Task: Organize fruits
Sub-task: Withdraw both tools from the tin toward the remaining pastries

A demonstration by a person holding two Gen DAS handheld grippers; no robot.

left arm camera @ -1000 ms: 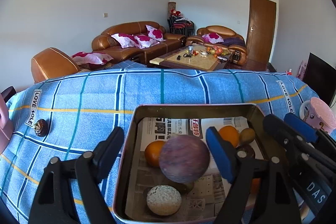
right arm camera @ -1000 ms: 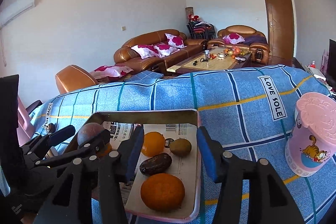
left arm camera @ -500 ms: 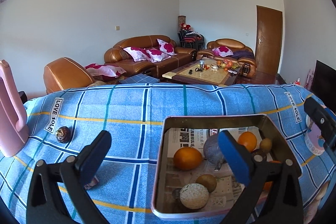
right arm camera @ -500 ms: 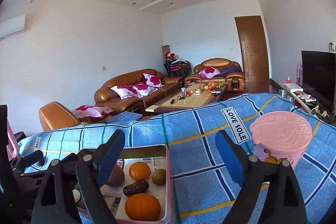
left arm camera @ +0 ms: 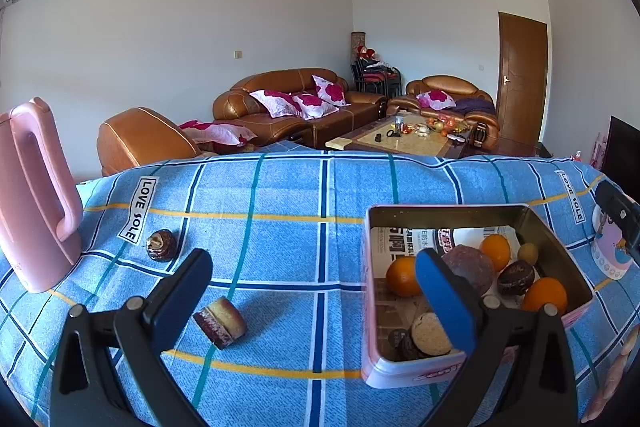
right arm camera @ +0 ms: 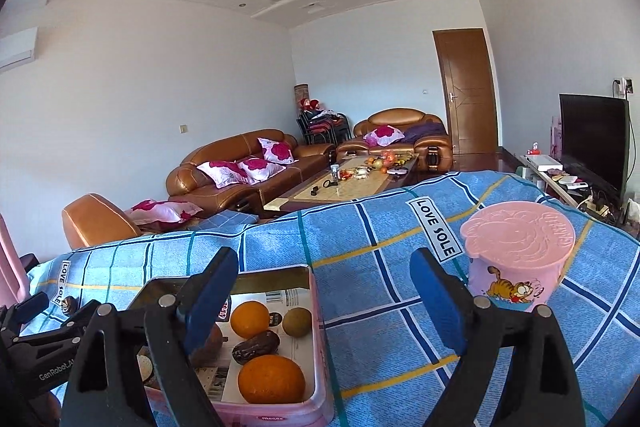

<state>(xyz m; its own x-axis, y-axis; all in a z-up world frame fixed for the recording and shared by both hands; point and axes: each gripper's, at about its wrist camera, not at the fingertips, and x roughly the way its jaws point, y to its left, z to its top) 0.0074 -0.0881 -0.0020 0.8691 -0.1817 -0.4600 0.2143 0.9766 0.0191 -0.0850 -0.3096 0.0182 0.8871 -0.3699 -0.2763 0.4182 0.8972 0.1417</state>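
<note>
left tool (left arm camera: 312, 291) agape, empty, beside fruit tin (left arm camera: 444, 213)

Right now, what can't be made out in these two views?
- Left view: tin floor near its front wall, partly hidden by the left tongs finger; a dark item beside the pale round one can't be identified.
- Left view: cup cut by the right edge and the other tongs.
- Right view: tin's left half behind the right tongs.
- Right view: jug cut off at left edge.

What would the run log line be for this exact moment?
left gripper: open, empty | right gripper: open, empty | tin: holds fruits | cut fruit piece, dark fruit: on cloth
</note>
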